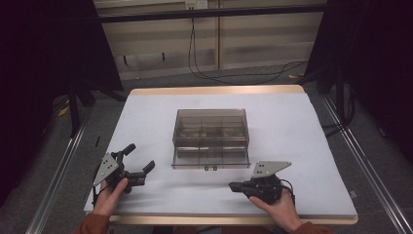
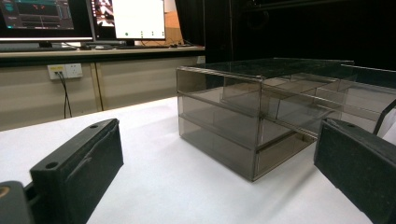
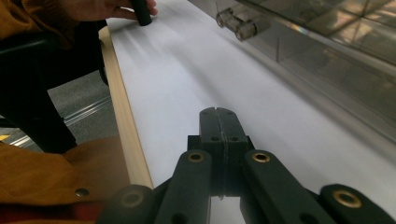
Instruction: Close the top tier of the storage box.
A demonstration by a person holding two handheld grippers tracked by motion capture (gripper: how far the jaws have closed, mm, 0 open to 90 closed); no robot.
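A smoky see-through compartment box (image 1: 211, 139) stands in the middle of the white table cover, its lid down and two small latches (image 3: 236, 23) on its near side. My left gripper (image 1: 139, 158) rests at the front left, aimed at the box's left corner (image 2: 254, 140). It is open wide, with nothing between its fingers (image 2: 79, 172). My right gripper (image 1: 233, 185) lies at the front right, just in front of the box and pointing left along its near wall (image 3: 327, 65). Its jaws are shut together on nothing (image 3: 218, 116).
The white cover (image 1: 292, 146) lies on a wooden table with a pale front edge (image 3: 119, 121). Black cables (image 1: 234, 75) trail on the floor behind. A desk with monitors (image 2: 84, 18) and a wall socket (image 2: 65, 71) sits beyond the table. Dark curtains flank both sides.
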